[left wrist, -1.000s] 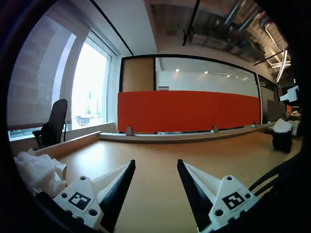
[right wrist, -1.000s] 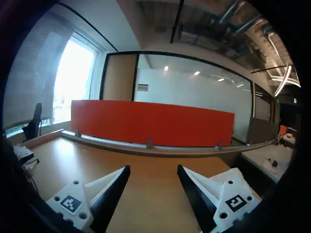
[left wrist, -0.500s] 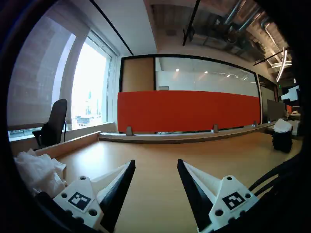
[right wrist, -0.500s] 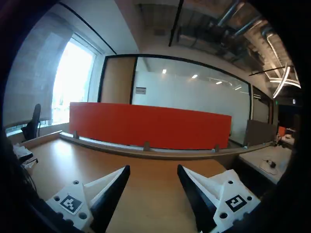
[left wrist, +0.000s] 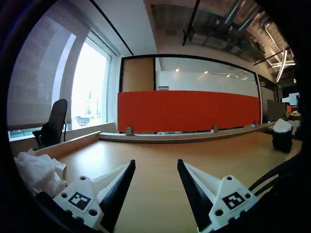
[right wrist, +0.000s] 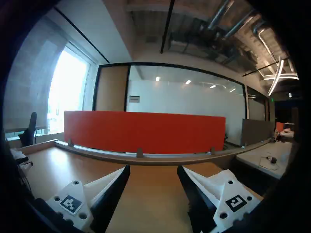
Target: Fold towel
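A crumpled white towel (left wrist: pixel 39 171) lies on the wooden desk (left wrist: pixel 163 155) at the left of the left gripper view, beside my left gripper (left wrist: pixel 154 167). That gripper hovers low over the desk, open, with nothing between its fingers. In the right gripper view my right gripper (right wrist: pixel 153 173) is also open and empty above the same kind of wooden desk (right wrist: pixel 155 194). A white cloth (left wrist: pixel 282 126) rests on top of a black stack (left wrist: pixel 282 141) at the far right of the left gripper view.
An orange divider panel (left wrist: pixel 186 110) runs along the desk's far edge, also the orange divider (right wrist: pixel 144 131) in the right gripper view. A black office chair (left wrist: pixel 52 124) stands by the window. Another desk (right wrist: pixel 268 157) with a small dark item sits to the right.
The left gripper has stayed still. The right gripper view has tilted and shifted slightly, so the divider sits lower and farther left in it.
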